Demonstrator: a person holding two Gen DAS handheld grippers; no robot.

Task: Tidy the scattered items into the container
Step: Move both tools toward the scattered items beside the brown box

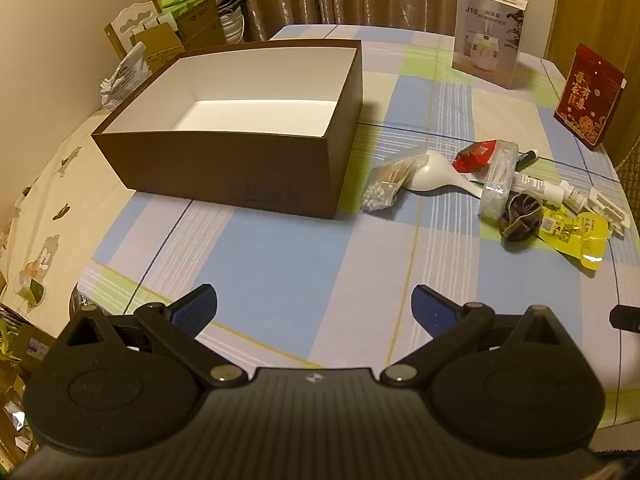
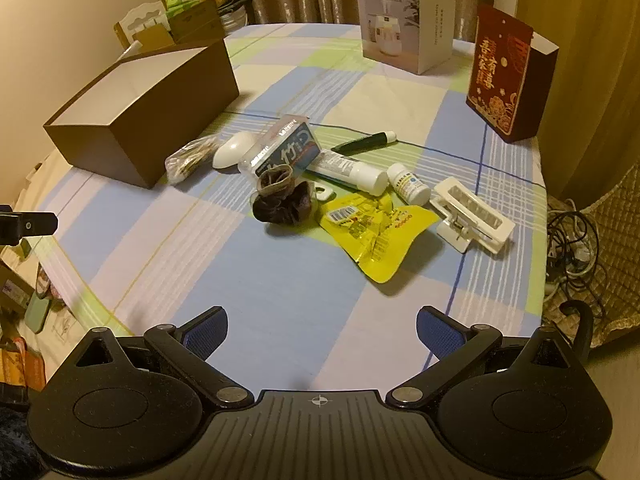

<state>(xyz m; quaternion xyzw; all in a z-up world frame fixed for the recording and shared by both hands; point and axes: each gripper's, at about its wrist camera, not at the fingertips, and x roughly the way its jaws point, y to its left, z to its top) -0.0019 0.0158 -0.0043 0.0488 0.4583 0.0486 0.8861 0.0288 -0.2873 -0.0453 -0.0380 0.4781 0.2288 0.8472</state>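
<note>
On a table spread with a pale checked cloth [image 1: 280, 248] of blue, lilac and green squares, an open brown cardboard box with a white inside [image 1: 240, 128] sits at the left, upright and with nothing visible in it. Just right of its near corner lies a small clear bag of wooden sticks and white beads [image 2: 188, 160], touching a white plastic spoon [image 2: 234, 149]. Next comes a clear plastic tub of cotton swabs with a blue label [image 2: 280, 148], lying on its side, with a dark brown fabric scrunchie [image 2: 280, 200] just in front of it. A white tube [image 2: 352, 172] lies behind the scrunchie, and a black pen with a white tip [image 2: 364, 142] lies farther back. A crumpled yellow foil packet [image 2: 376, 232] lies nearest the camera, beside a small white pill bottle [image 2: 408, 182], and a white plastic clip [image 2: 472, 216] ends the heap at the right. Well behind stand a white printed carton [image 2: 404, 24] and a red and gold gift box [image 2: 504, 76]. All scattered items lie outside the brown box. Both tools hang low over the near edge of the cloth: the left gripper [image 1: 314, 312] and the right gripper [image 2: 322, 332] each have blue-padded jaws spread wide with nothing between them
</note>
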